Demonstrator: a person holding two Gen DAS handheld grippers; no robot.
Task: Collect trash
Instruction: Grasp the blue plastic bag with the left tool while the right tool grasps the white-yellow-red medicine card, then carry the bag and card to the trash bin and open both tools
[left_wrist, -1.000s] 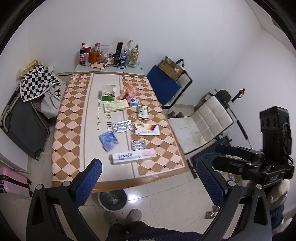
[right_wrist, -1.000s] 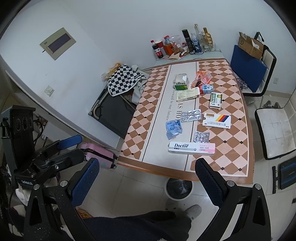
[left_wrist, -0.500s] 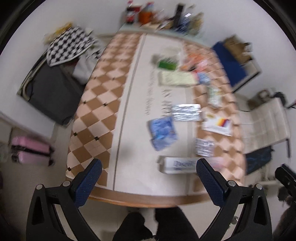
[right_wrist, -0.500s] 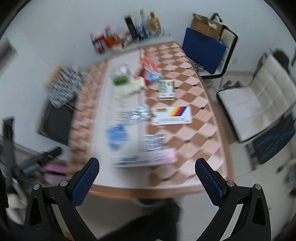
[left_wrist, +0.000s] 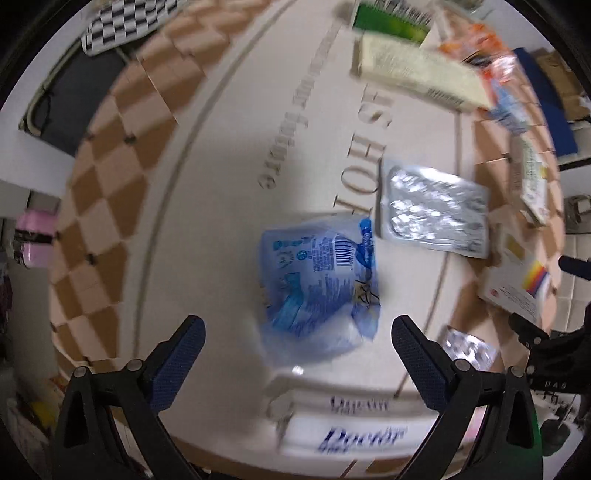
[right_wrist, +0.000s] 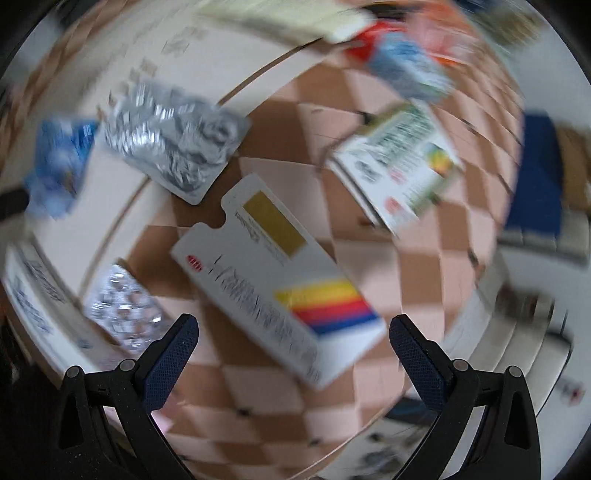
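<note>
Nearest us in the left wrist view, the left hand-held gripper (left_wrist: 297, 352) has its fingers spread wide apart with nothing between them. Just below it, at 6 o'clock, a long white box (left_wrist: 354, 432) lies on the counter (left_wrist: 207, 206); its blue print reads roughly "Doctor", though blur smears the letters. Straight ahead, between the fingertips and a little beyond, lies a crumpled blue plastic wrapper (left_wrist: 317, 284) with a barcode and small print too fine for us to read. At 2 o'clock from it is a silver pill sheet (left_wrist: 436, 210), and a second, smaller silver sheet (left_wrist: 469, 349) sits at 4 o'clock, partly hidden by the gripper's finger. Large letters printed on the counter (left_wrist: 369, 147) read partly "S HO"; the rest is blurred. Farthest, at 12 to 1 o'clock, we make out a pale flat box (left_wrist: 413, 74) and a green box (left_wrist: 388, 22), cut off by the frame edge.

In the right wrist view, the right hand-held gripper (right_wrist: 291, 349) is likewise wide apart and empty. Ahead of it lies a white card box with yellow, red and blue stripes (right_wrist: 280, 273); its text is unreadable. At 1 o'clock sits a white-and-green box (right_wrist: 399, 162), heavily blurred.
</note>
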